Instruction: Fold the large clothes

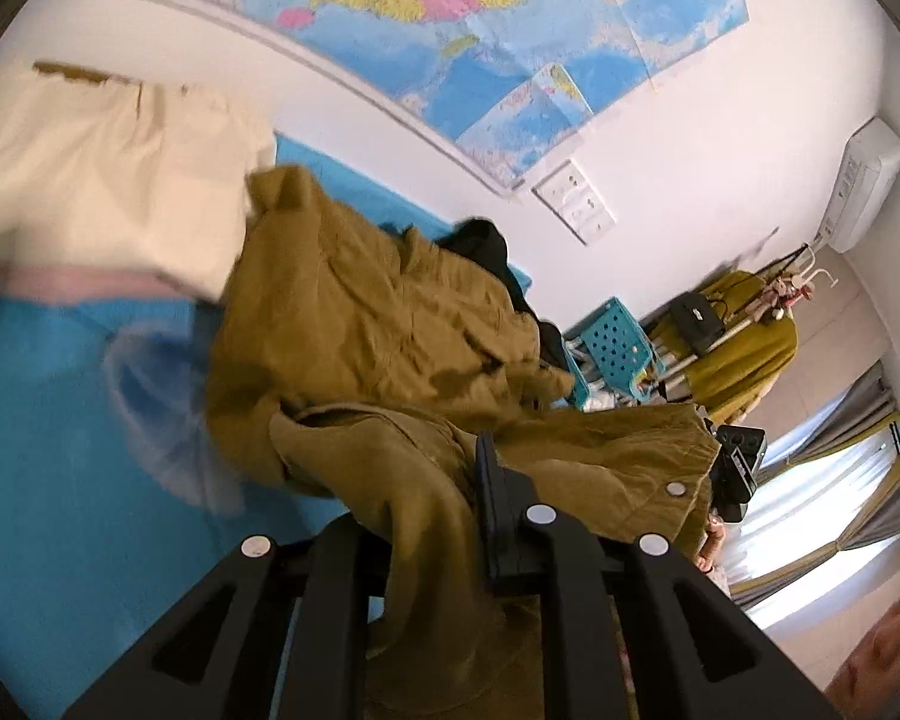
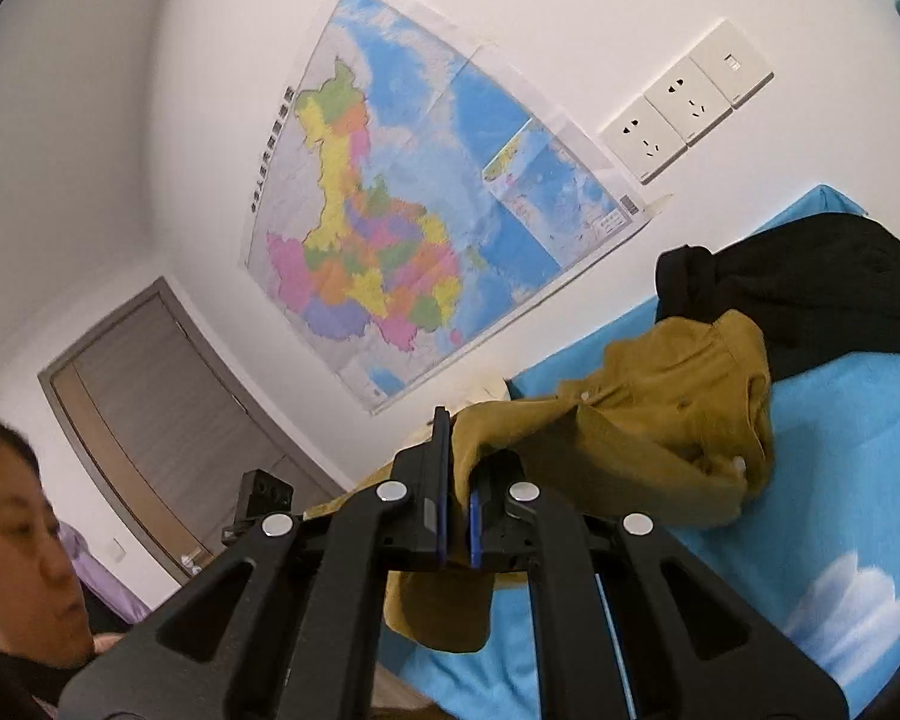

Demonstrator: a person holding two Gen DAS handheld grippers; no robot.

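Early stage: no fold made yet. Left gripper (image 1: 450, 516) and right gripper (image 2: 457, 480) both pinching mustard jacket (image 1: 378, 324), holding it crumpled above blue sheet (image 1: 42, 420). Black garment (image 2: 810, 294) waiting at 2 o'clock, unfolded.

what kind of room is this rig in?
Likely a home bedroom: a blue sheet strewn with clothes, a wall map beside wall sockets, and a clothes rack by curtains.

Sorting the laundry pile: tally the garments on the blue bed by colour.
Mustard-brown corduroy jacket, gripped by both tongs: 1
Black garment: 1
Cream fabric garment: 1
Total: 3
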